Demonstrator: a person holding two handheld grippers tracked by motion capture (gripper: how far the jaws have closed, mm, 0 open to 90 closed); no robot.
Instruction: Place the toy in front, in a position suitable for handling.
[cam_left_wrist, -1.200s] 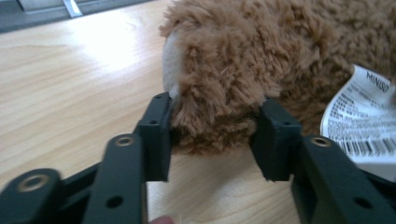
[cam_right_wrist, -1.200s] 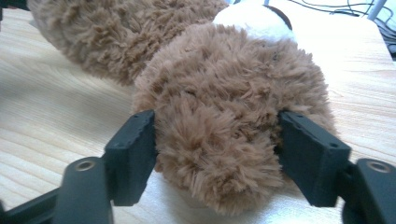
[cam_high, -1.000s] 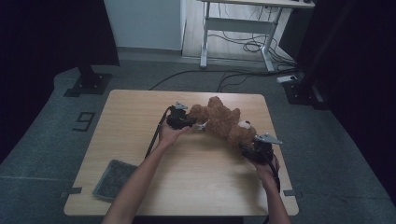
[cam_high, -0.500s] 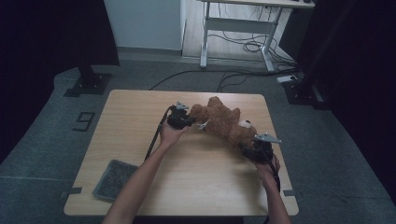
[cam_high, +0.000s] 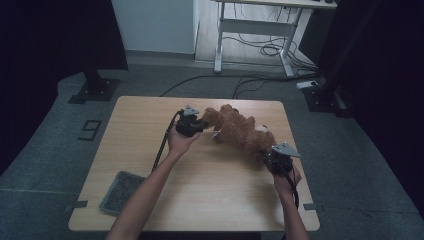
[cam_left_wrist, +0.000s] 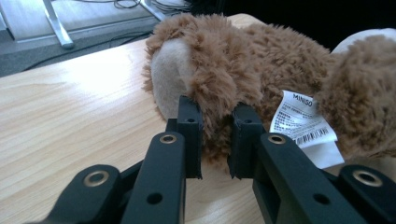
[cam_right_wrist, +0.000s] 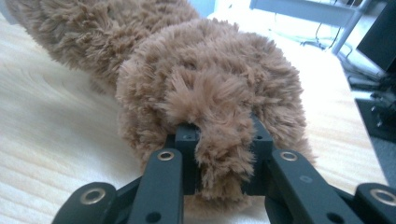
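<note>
A brown teddy bear (cam_high: 240, 132) lies across the desk (cam_high: 150, 150), the left tool (cam_left_wrist: 215, 135) clamping its paw, the right tool (cam_right_wrist: 219, 154) pinching fur; the left gripper view reveals a white label (cam_left_wrist: 303, 122).

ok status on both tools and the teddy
Left tool shut on teddy foot. Right tool shut on fur tuft. Teddy lying on table. Nothing in the way.

Your high view looks forward and down from above your side of the table (cam_high: 150, 150), well back. Each gripper view sits low behind its jaws, tight against the bear (cam_high: 240, 131). All three share that bear (cam_left_wrist: 261, 60) (cam_right_wrist: 205, 70).
</note>
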